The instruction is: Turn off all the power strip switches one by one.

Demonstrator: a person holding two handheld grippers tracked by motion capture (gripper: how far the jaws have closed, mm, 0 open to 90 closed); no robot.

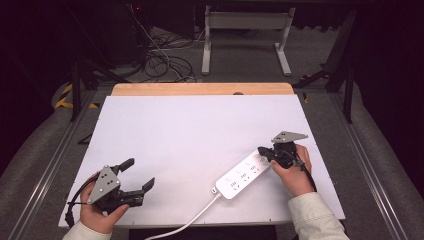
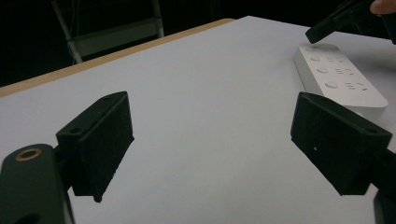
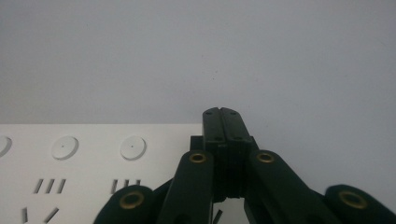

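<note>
The tabletop [image 1: 190,130] is a flat, matte white sheet with a strip of pale wood along its far edge. On its near right part lies a power strip [image 1: 242,175] — a long white plastic bar with rounded corners, round buttons and slotted sockets, its long axis running from near-left to far-right, its white cord [image 1: 185,222] trailing off the near edge. The right tool [image 1: 267,152] rests over the strip's far end, jaws pressed together on nothing. The left tool [image 1: 140,175] — jaws spread wide — sits near the left corner, well apart.
</note>
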